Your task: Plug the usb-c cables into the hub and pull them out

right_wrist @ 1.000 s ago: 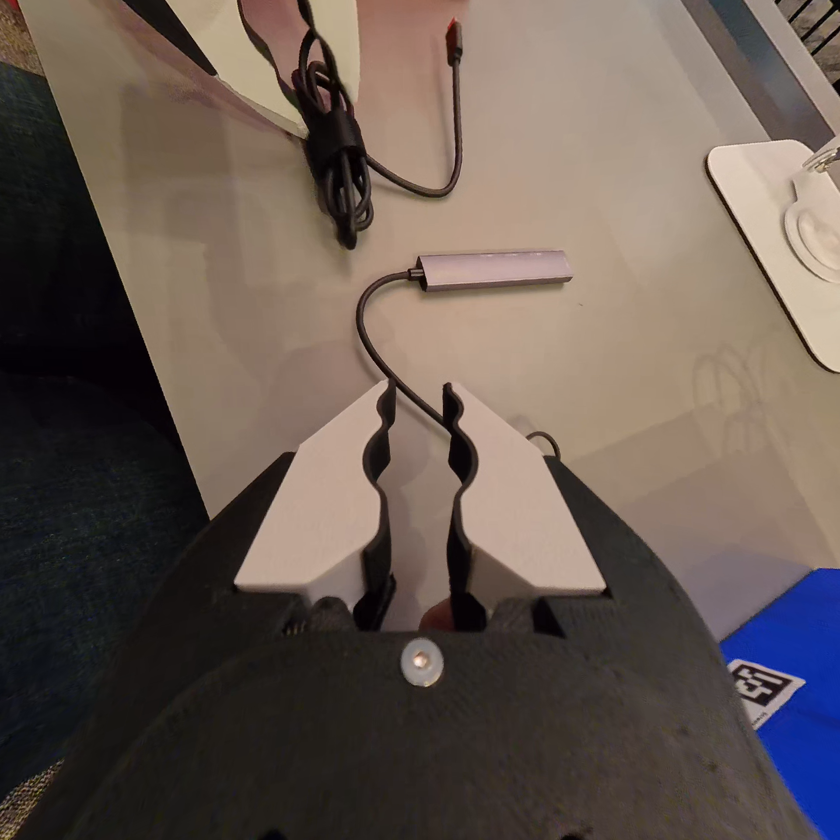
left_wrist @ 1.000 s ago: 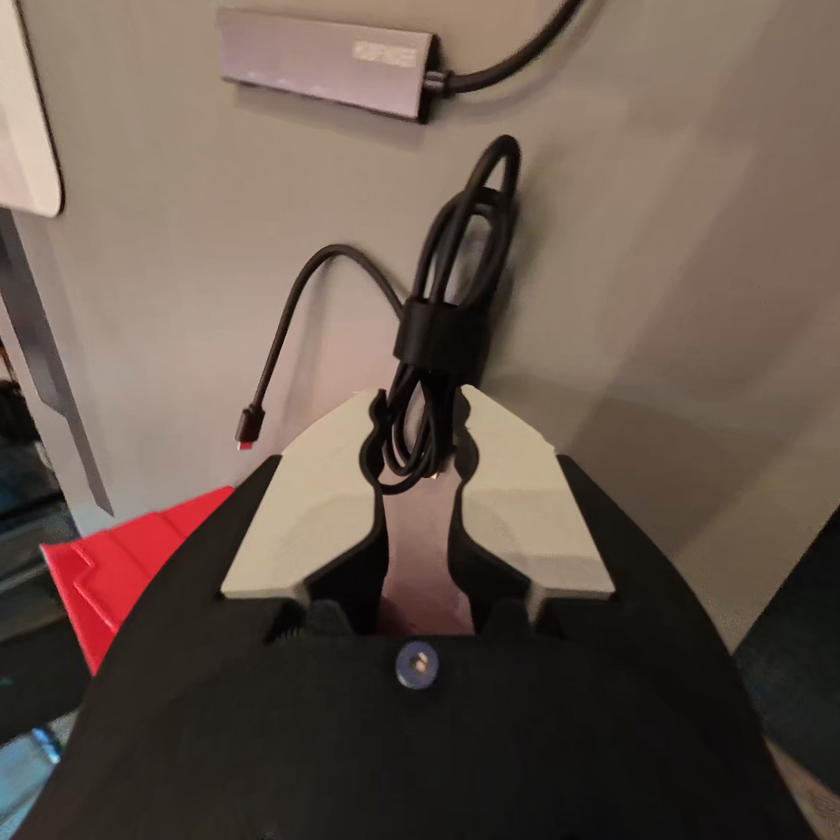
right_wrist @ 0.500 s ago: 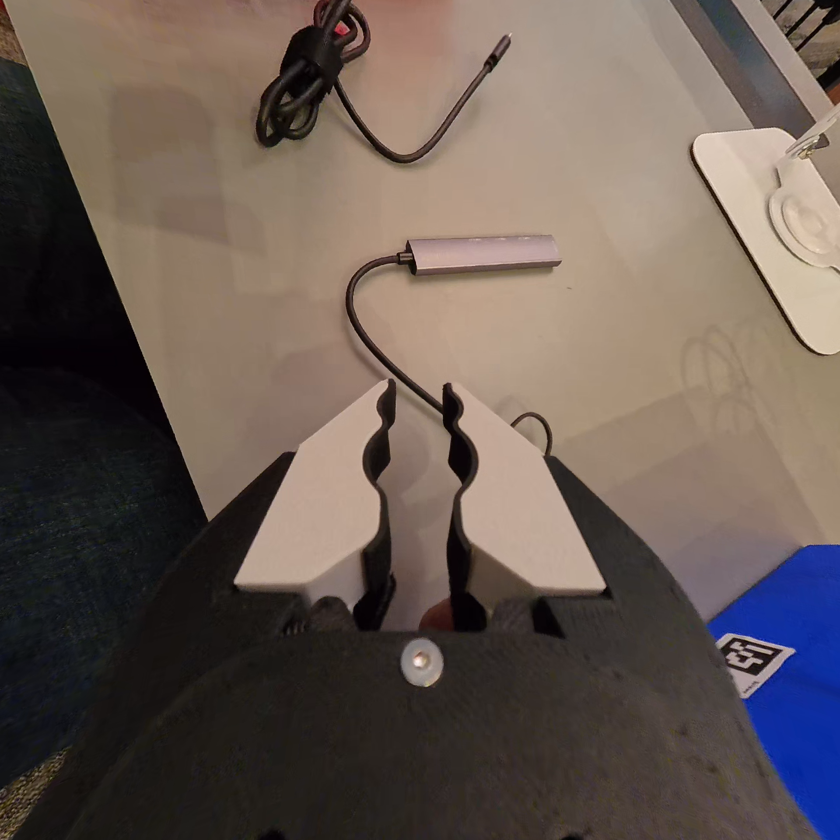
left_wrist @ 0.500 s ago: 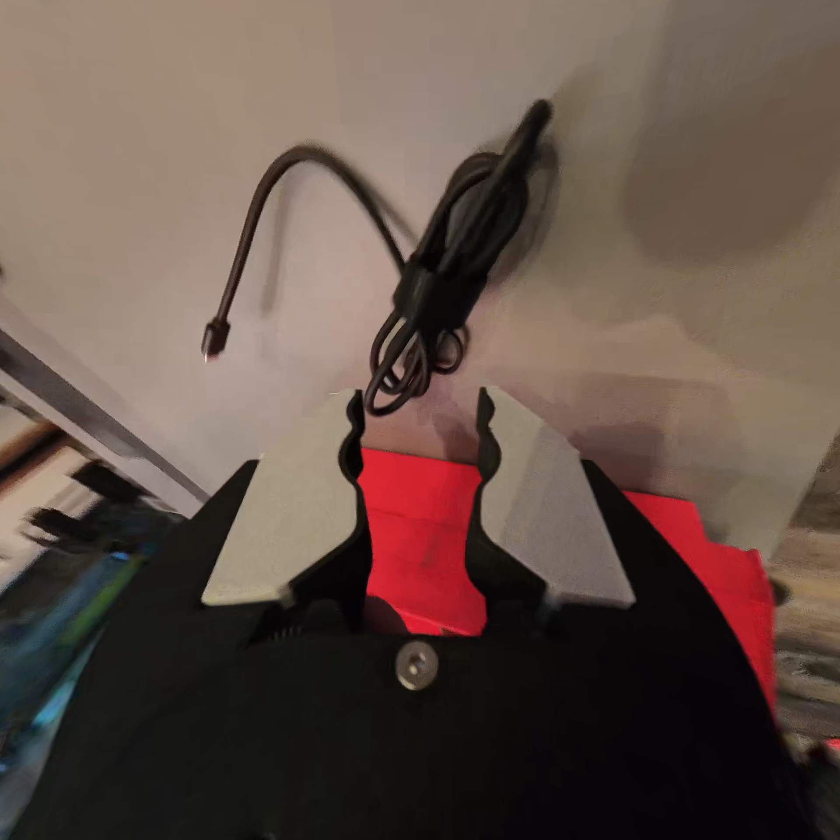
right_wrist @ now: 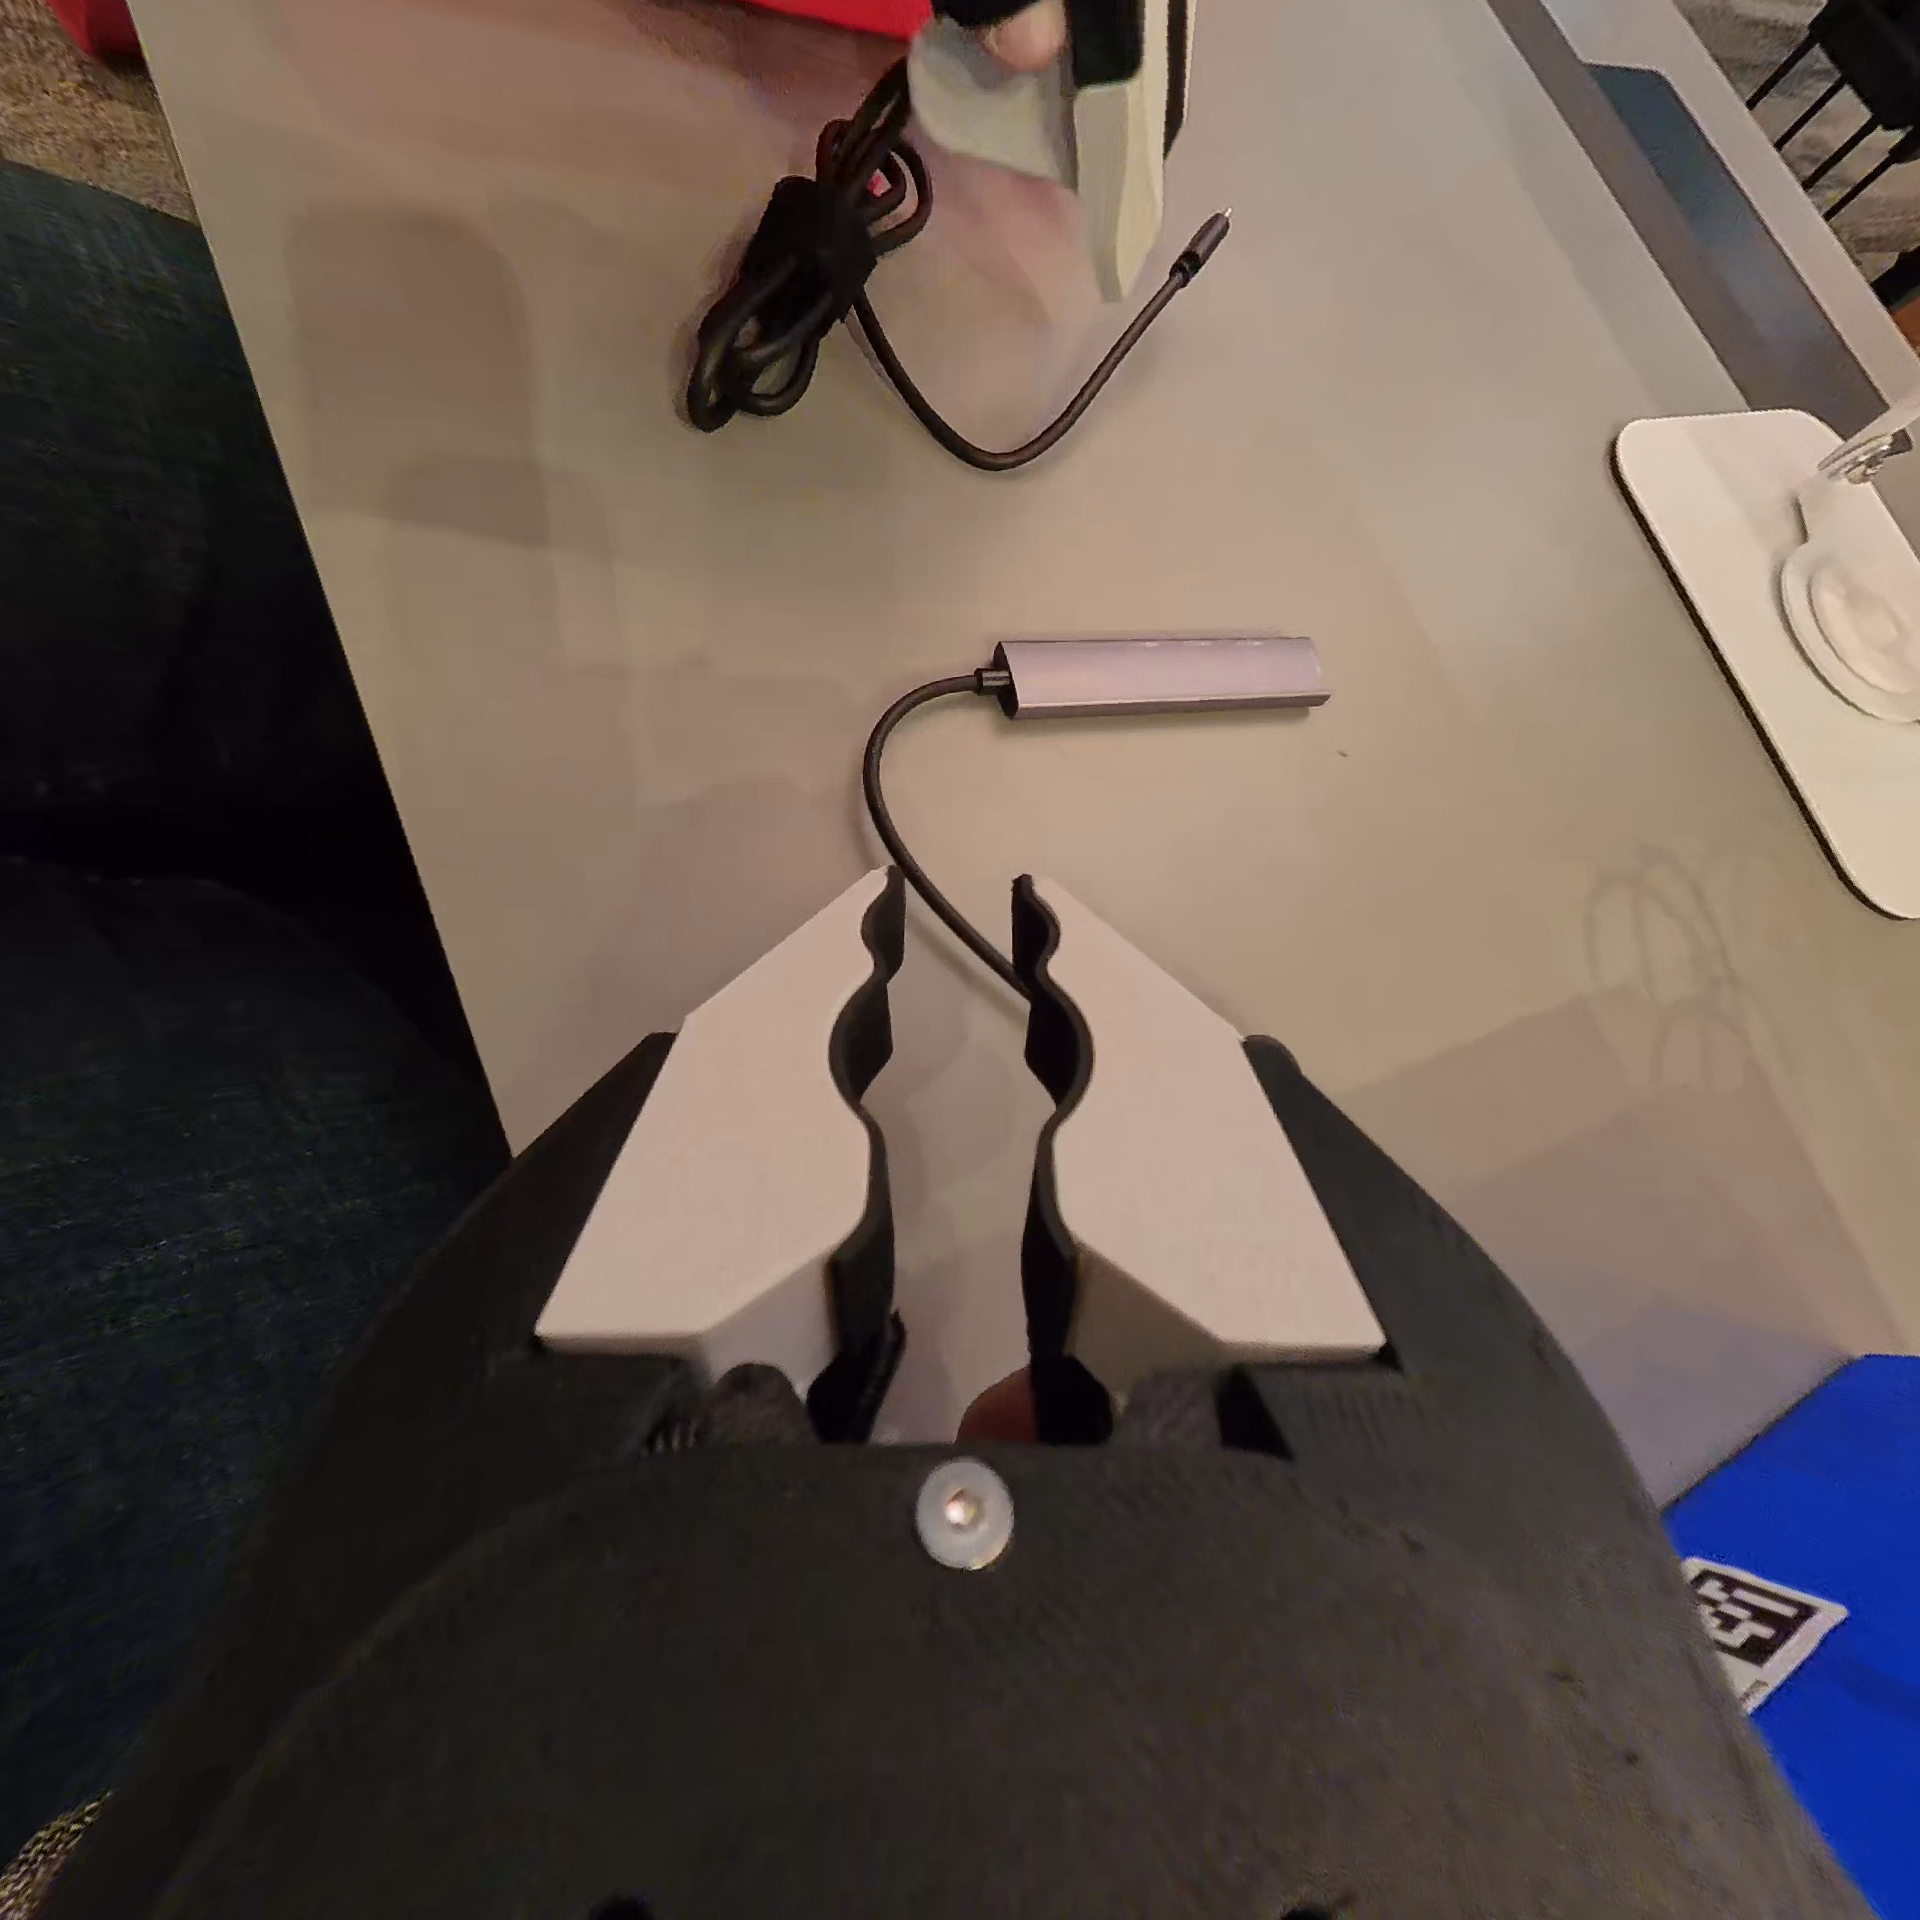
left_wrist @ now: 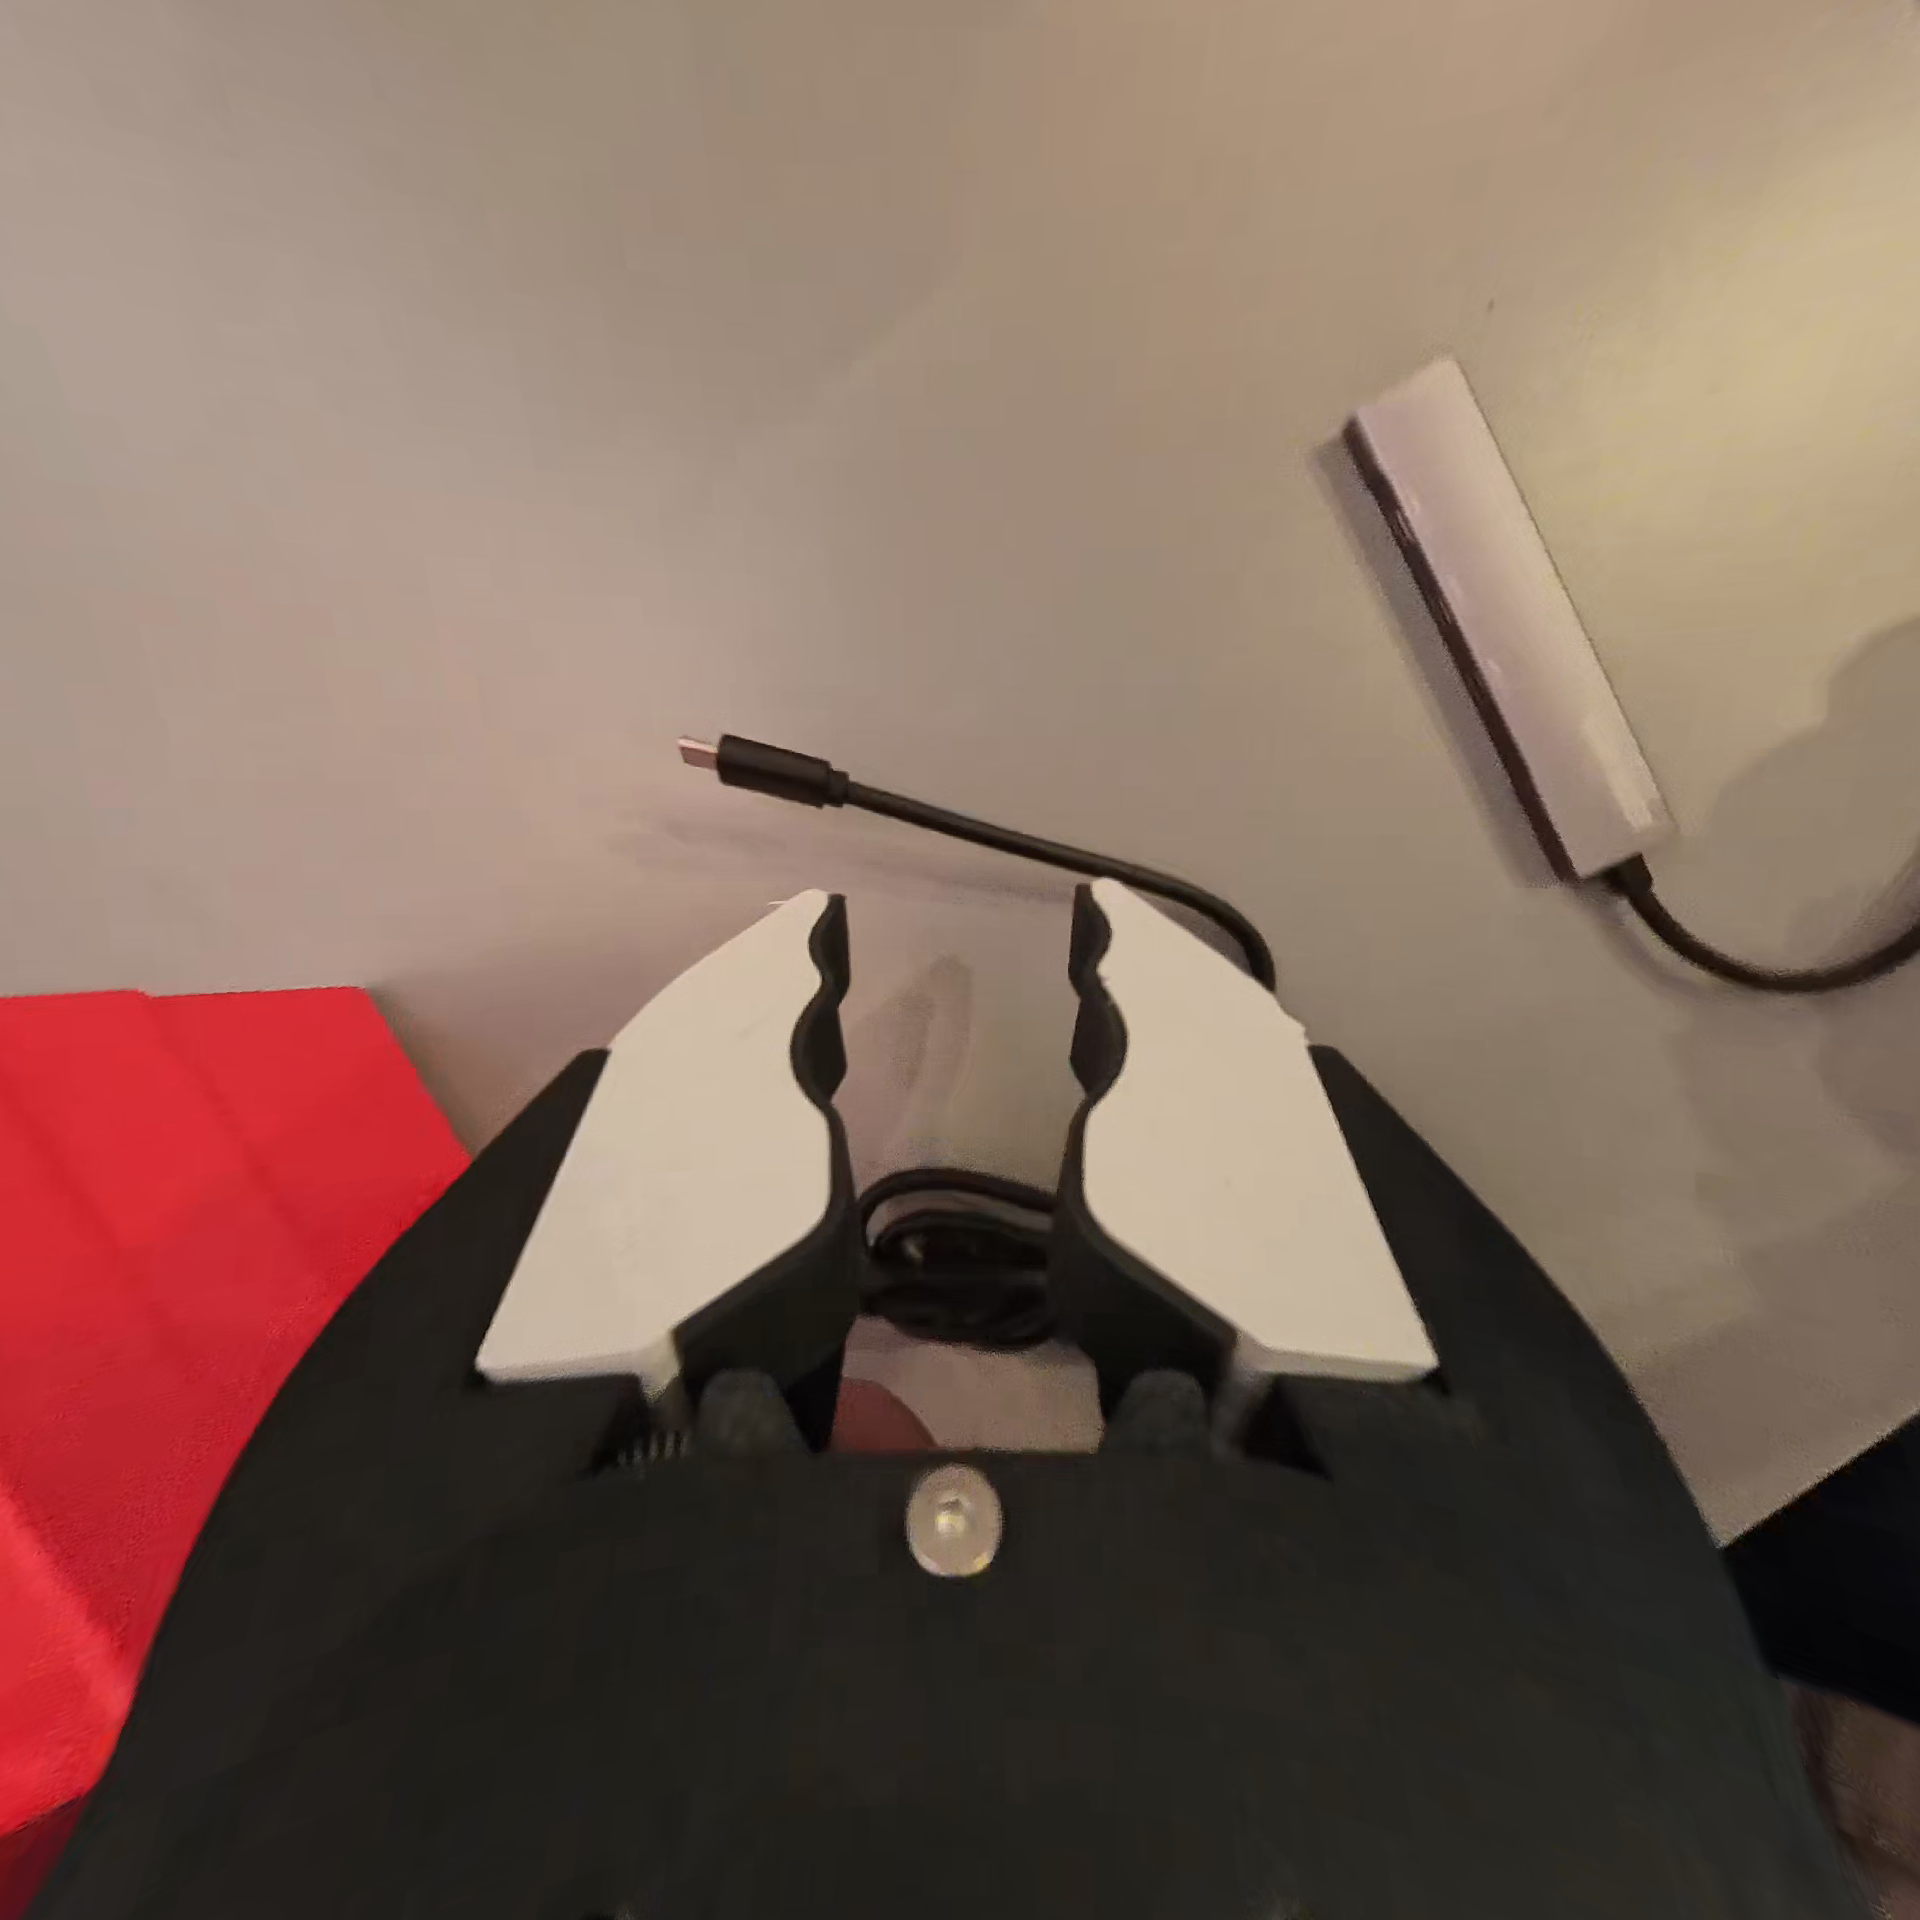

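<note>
A grey USB hub (right_wrist: 1153, 675) lies on the grey table (right_wrist: 623, 623); it also shows at the right in the left wrist view (left_wrist: 1507, 644). Its black lead (right_wrist: 883, 769) runs between my right gripper's (right_wrist: 958, 885) fingers, which stand a little apart and grip nothing. A black USB-C cable lies in a strapped bundle (right_wrist: 800, 301), its free plug (left_wrist: 769, 769) lying just beyond my left gripper (left_wrist: 956, 904). The left gripper is open and empty, hovering over the bundle (left_wrist: 956, 1247). It shows at the top of the right wrist view (right_wrist: 1081, 208).
A red flat object (left_wrist: 156, 1195) lies by the left gripper. A white pad (right_wrist: 1766, 644) holding a round object sits at the table's right. A blue sheet with a printed marker (right_wrist: 1818, 1558) is near right. Dark upholstery (right_wrist: 156, 831) borders the table's left edge. Some 20 centimetres of space lies between my two pairs of fingers. The strapped bundle (right_wrist: 800, 301) is about 9 centimetres from my left fingertips and 15 centimetres from my right. From either gripper's tips it is about 11 centimetres to the grey USB hub (right_wrist: 1153, 675). The left camera catches it too, in the left wrist view (left_wrist: 1549, 662).
The left gripper let go of the cable bundle, drew back, then swung over it to face the free plug end. The bundle shifted on the table. The right gripper barely moved.
</note>
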Tool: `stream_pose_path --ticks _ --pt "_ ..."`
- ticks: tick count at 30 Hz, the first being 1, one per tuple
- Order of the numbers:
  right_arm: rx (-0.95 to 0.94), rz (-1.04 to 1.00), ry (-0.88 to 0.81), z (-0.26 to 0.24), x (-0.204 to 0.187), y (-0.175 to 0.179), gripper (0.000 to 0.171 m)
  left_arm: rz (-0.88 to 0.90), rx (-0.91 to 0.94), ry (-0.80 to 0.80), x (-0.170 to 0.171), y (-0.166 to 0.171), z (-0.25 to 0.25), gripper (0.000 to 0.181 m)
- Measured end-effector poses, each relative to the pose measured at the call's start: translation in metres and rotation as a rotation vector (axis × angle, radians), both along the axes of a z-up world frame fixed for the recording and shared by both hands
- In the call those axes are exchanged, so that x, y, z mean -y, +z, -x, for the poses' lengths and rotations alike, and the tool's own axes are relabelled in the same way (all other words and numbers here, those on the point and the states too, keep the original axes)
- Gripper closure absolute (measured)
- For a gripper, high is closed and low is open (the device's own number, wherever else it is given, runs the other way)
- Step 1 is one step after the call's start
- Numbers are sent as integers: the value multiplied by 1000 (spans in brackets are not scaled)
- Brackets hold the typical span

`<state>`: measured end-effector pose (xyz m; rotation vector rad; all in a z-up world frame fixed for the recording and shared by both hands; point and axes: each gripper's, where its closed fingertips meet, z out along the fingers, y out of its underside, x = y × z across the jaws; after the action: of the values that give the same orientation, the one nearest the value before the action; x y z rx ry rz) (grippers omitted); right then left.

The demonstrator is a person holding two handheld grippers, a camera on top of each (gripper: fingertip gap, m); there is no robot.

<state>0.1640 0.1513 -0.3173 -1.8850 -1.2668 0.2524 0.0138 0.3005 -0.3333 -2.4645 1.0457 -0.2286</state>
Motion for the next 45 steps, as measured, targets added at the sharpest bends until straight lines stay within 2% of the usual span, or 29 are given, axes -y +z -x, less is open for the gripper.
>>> stream_pose_path --ticks 5,10,12,16,21,24,29,32,34,35,39,45 --pt "-15 -4 -4 -2 0 2 153 21 -42 40 -14 -22 2 144" --pt "-22 -5 -3 -1 -1 3 154 47 -30 21 -24 -30 -11 168" --pt "-22 -6 -2 -1 -2 3 154 39 -41 2 -28 -29 -17 166" --pt "-23 -6 -5 -3 -2 3 154 79 -25 -34 -25 -32 -31 139" --pt "-21 -2 -4 -3 -2 1 154 89 47 -70 -22 -27 -50 133" --pt "-22 -1 -7 -4 -2 1 153 83 73 -101 -20 -23 -59 135" --pt "-24 -3 -7 -4 -3 2 154 46 17 -146 -18 -23 -69 138" --pt "-25 -3 -7 -4 -3 1 154 52 -53 -146 -17 -33 -66 144" --pt "-26 -3 -5 -3 -4 1 154 39 -46 -143 -17 -32 -70 160" --pt "-27 -4 -2 -2 -4 2 154 31 -57 -158 -16 -32 -71 168" --pt "-38 -12 2 2 -7 7 154 -61 -122 -218 -15 -31 -70 173" --pt "-140 -2 -32 8 -24 19 154 -331 -240 -377 -5 -18 -62 177"
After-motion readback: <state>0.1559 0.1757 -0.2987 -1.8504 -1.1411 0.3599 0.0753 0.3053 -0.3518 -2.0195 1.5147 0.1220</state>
